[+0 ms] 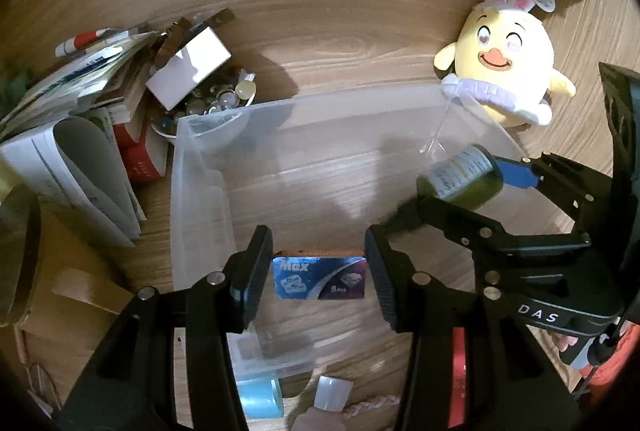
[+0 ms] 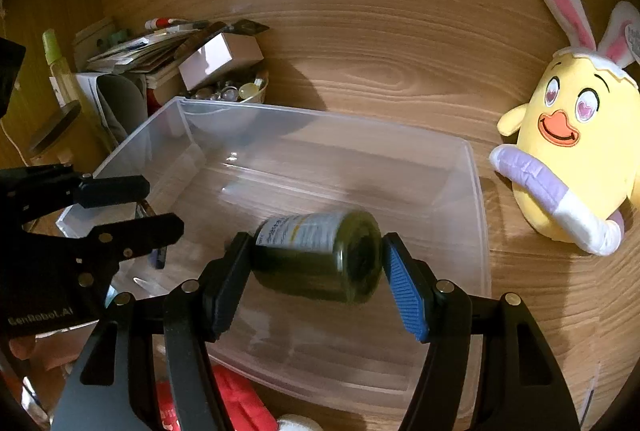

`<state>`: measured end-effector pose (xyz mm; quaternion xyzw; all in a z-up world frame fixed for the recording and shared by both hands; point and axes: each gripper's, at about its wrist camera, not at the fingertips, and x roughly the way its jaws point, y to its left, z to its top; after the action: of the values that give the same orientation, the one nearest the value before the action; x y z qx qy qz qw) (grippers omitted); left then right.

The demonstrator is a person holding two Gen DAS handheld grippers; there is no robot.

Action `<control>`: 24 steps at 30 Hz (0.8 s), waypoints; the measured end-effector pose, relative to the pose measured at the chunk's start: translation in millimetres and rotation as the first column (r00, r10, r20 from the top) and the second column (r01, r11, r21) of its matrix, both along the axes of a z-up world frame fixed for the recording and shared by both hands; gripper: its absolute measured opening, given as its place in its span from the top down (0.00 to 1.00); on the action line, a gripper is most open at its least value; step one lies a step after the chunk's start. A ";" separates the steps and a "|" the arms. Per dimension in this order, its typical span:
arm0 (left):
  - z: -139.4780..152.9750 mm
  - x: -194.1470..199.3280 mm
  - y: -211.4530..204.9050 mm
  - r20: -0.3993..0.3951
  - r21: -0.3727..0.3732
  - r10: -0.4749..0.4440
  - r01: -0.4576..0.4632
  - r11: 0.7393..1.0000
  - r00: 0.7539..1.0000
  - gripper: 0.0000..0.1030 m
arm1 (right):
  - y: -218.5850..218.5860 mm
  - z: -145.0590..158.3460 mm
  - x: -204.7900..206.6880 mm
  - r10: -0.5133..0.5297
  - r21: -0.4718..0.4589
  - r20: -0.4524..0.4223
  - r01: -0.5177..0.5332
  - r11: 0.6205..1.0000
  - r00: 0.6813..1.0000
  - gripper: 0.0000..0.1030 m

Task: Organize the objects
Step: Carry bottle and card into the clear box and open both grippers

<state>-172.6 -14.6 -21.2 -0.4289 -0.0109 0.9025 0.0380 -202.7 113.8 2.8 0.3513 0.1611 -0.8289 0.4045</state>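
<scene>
A clear plastic bin (image 1: 200,191) (image 2: 476,215) stands on the wooden table. My right gripper (image 2: 316,271) is shut on a dark green jar (image 2: 320,255) with a white label, held on its side above the bin; the jar also shows in the left wrist view (image 1: 460,175). My left gripper (image 1: 318,271) is open and empty over the bin's near left part, above a blue packet (image 1: 320,277) lying inside the bin. The left gripper shows at the left in the right wrist view (image 2: 132,207).
A yellow plush chick with rabbit ears (image 1: 508,59) (image 2: 568,151) sits right of the bin. Books, papers (image 1: 72,119) and a bowl of glass marbles (image 1: 212,103) with a white box (image 1: 188,67) crowd the left. A red item (image 2: 240,403) lies in front.
</scene>
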 end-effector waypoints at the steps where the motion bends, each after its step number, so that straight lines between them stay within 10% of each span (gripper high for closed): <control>1: -0.5 -0.4 0.2 0.001 -0.001 0.000 0.000 1.000 1.000 0.54 | -0.3 0.0 0.3 -0.001 0.002 -0.001 0.001 1.000 1.000 0.39; 24: 34.3 27.8 -0.7 -0.092 0.002 0.028 -0.028 1.000 0.995 0.31 | 31.1 35.2 32.6 0.003 -0.027 -0.112 -0.006 1.000 0.994 0.20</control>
<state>-144.7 -15.2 13.1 -0.3865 -0.0152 0.9218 0.0260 -170.1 145.0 38.0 0.2984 0.1728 -0.8485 0.4014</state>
